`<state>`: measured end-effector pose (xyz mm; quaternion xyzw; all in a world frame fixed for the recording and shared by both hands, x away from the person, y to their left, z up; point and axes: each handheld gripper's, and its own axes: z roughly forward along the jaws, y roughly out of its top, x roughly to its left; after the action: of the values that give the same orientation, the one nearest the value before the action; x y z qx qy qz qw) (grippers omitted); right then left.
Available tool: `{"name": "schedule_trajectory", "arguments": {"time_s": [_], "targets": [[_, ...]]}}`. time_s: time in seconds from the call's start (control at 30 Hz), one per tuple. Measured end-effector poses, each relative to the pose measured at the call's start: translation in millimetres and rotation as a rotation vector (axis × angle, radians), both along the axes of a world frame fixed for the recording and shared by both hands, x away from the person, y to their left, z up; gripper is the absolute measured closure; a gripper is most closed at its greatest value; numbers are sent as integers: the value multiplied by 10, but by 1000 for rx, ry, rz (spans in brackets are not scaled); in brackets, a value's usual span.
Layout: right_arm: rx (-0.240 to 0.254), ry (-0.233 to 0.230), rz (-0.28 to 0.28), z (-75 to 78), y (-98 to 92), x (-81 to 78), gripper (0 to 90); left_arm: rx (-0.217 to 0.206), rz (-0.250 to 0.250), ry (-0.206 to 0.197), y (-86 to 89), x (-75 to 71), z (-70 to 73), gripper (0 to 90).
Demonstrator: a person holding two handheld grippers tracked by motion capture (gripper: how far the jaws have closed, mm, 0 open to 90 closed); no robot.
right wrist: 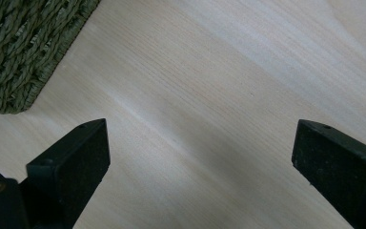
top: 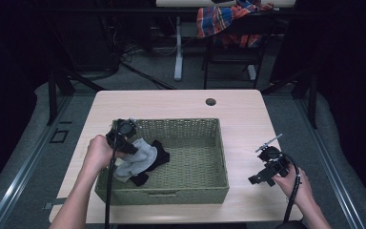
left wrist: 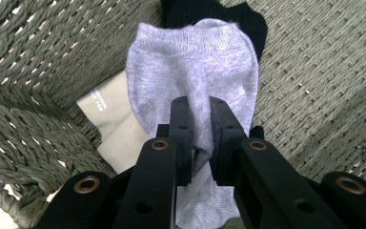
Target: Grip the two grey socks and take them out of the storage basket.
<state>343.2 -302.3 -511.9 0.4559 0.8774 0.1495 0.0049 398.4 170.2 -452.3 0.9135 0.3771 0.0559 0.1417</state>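
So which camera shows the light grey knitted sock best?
The left gripper view: the light grey knitted sock is close up, pinched between the jaws. The high view shows it small in the basket.

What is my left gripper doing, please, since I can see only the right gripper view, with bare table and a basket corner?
Observer: Your left gripper is shut on a grey sock, pinching a fold of it between the jaws.
Operator: Where is that sock lying?
Observer: Inside the woven basket, at its left end.
Operator: Is anything else in there?
Observer: Yes, a black sock partly under the grey one, and a pale beige piece with small print beside it.
Operator: And my right gripper?
Observer: The right gripper is open over the table, right of the basket.
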Motion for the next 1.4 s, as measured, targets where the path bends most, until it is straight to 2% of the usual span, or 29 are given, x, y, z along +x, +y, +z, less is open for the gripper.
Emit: {"name": "schedule_trajectory", "arguments": {"time_s": [0.17, 0.33, 0.4, 0.53, 0.83, 0.97, 1.07, 1.4], "targets": [[4, -1, -18, 2, 1, -12, 53, -6, -8, -12, -23, -6, 74, 822], [8, 0, -5, -3, -7, 3, 50, -25, -8, -35, -4, 16, 214, 822], [21, -13, -22, -6, 4, -9, 47, -18, -11, -36, 1, 29, 265, 821], [4, -13, -16, 18, 2, -10, 34, -28, -11, -49, -2, 45, 355, 821], [1, -21, -9, 12, 4, -8, 33, -33, -18, -51, -35, 126, 499, 823], [-14, -22, 1, 15, 5, -9, 35, -26, -25, -56, -84, 172, 584, 823], [-6, -15, -8, 2, -1, -6, 34, -18, -27, -62, -95, 184, 640, 824], [3, -14, -10, -8, 0, -6, 34, -12, -16, -92, -12, 201, 876, 824]]}}
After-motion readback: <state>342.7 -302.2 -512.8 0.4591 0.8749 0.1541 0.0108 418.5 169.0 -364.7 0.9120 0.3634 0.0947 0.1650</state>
